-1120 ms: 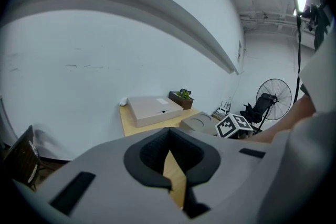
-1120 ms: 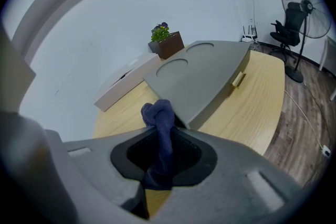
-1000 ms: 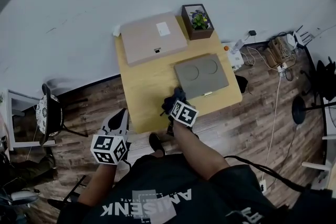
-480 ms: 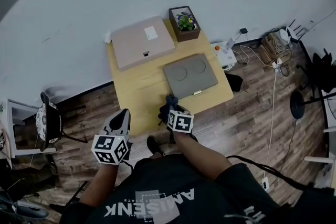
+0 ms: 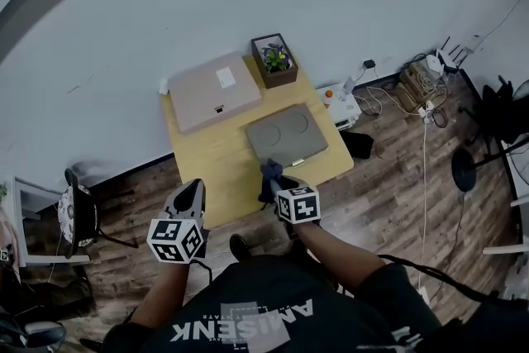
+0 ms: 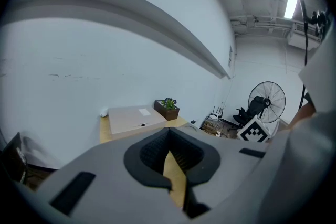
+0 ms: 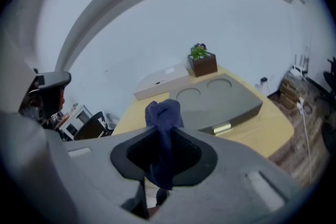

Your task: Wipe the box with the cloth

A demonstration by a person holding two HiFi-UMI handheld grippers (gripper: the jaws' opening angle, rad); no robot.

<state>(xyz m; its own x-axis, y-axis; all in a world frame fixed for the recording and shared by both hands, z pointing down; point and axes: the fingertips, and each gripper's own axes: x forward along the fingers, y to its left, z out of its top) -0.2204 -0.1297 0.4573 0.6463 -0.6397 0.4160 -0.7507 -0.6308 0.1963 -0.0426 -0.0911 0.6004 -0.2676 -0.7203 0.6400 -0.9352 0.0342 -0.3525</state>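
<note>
The right gripper's [image 7: 164, 132] jaws clamp a dark blue cloth [image 7: 164, 112], which bunches above the tips and hangs below them. The left gripper's [image 6: 169, 132] jaws are pressed together with nothing between them. The flat grey box [image 5: 285, 135], with two round recesses and a brass latch, lies on the table [image 5: 216, 171] just beyond the cloth. Both grippers hover at the table's near edge, pointing toward the wall.

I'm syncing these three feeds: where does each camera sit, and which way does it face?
Head view: on the person's head, steeply down on the table, grey box, both forearms and torso.
Left gripper view: on the left gripper, along its shut, empty jaws toward the tan box and plant.
Right gripper view: on the right gripper, along jaws clamping the cloth, toward the grey box.
Shared: all three show the plant.
</note>
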